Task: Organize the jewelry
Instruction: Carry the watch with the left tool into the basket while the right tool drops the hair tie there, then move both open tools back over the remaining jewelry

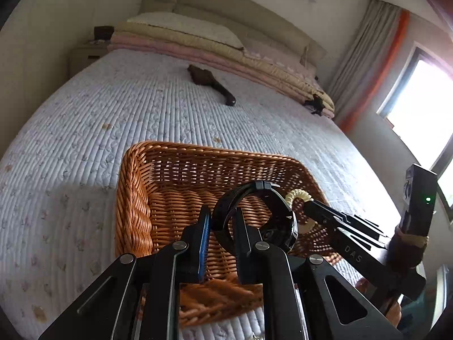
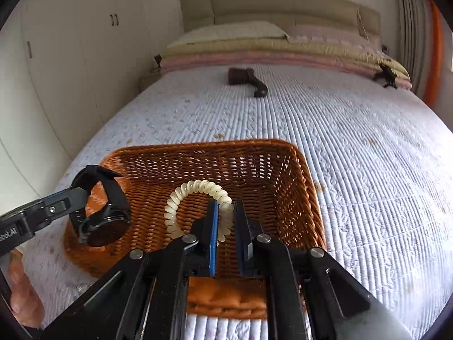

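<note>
My left gripper is shut on the strap of a black wristwatch and holds it above an orange wicker basket on the bed. In the right wrist view that same gripper comes in from the left, with the watch hanging over the basket's left rim. My right gripper is shut on a cream spiral bracelet, which loops up and to the left above the basket. The left wrist view shows the right gripper and the bracelet just to the right of the watch.
The basket sits on a pale quilted bedspread. A dark brown brush-like object lies farther up the bed. Folded quilts and a pillow are stacked at the headboard. A hand shows at lower left; a window is on the right.
</note>
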